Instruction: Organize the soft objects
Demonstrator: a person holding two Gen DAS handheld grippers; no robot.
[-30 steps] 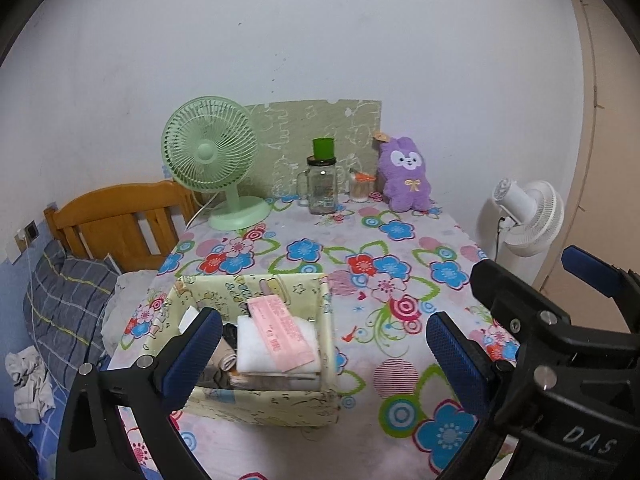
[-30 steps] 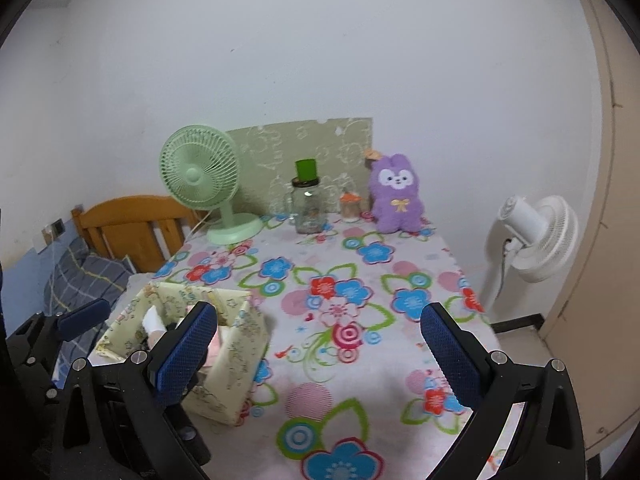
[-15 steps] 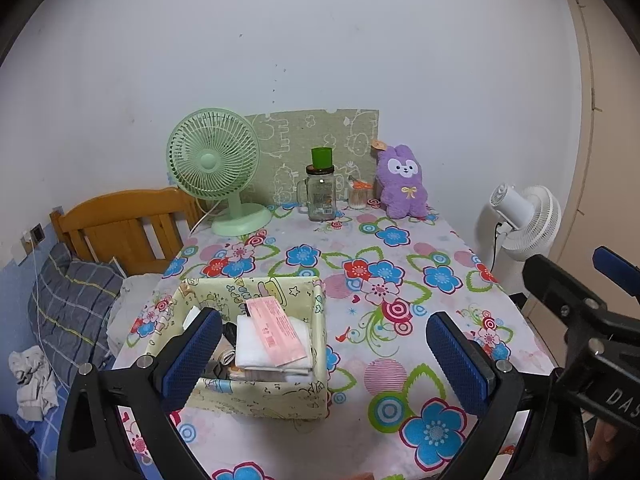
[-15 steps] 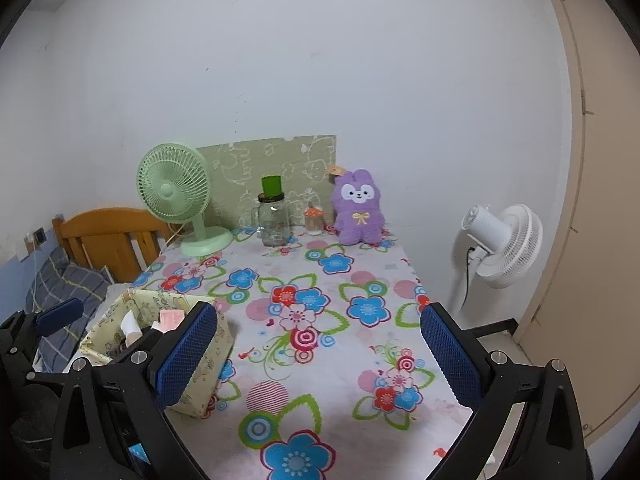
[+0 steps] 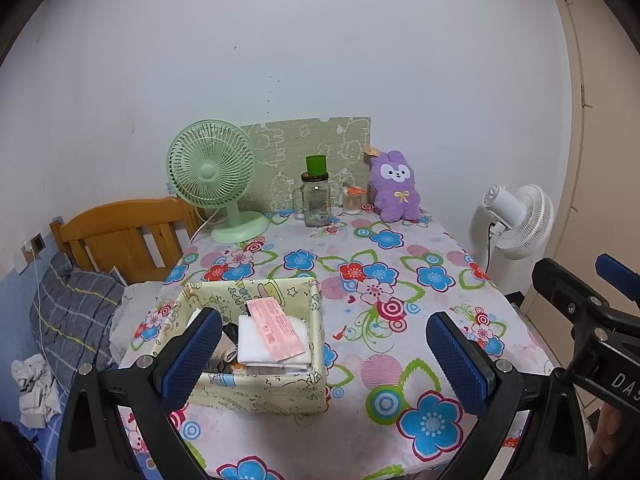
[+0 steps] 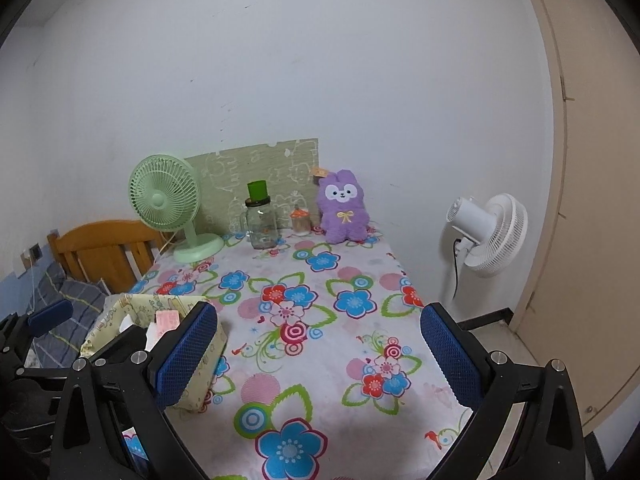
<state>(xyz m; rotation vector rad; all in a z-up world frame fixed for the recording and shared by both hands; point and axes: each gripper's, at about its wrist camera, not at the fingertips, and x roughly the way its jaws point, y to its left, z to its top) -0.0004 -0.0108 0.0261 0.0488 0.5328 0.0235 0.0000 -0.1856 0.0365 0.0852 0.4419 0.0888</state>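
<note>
A pale yellow fabric box (image 5: 256, 390) stands on the flowered table at the near left, holding folded white cloth, a pink packet (image 5: 276, 328) and dark items. It also shows in the right wrist view (image 6: 200, 384). A purple plush rabbit (image 5: 394, 188) sits at the table's far edge, also in the right wrist view (image 6: 343, 208). My left gripper (image 5: 324, 354) is open and empty, held back above the table's near edge, just in front of the box. My right gripper (image 6: 318, 354) is open and empty, to the right of the box.
A green desk fan (image 5: 216, 176), a glass jar with a green cup on it (image 5: 316, 200) and a small jar (image 5: 352, 200) stand along the far edge. A white floor fan (image 5: 516, 220) is right of the table. A wooden headboard (image 5: 120, 232) and bed lie left.
Both grippers have drawn back and up from the table, so the box and the far objects look smaller. The right gripper has shifted right. Both stay open and empty.
</note>
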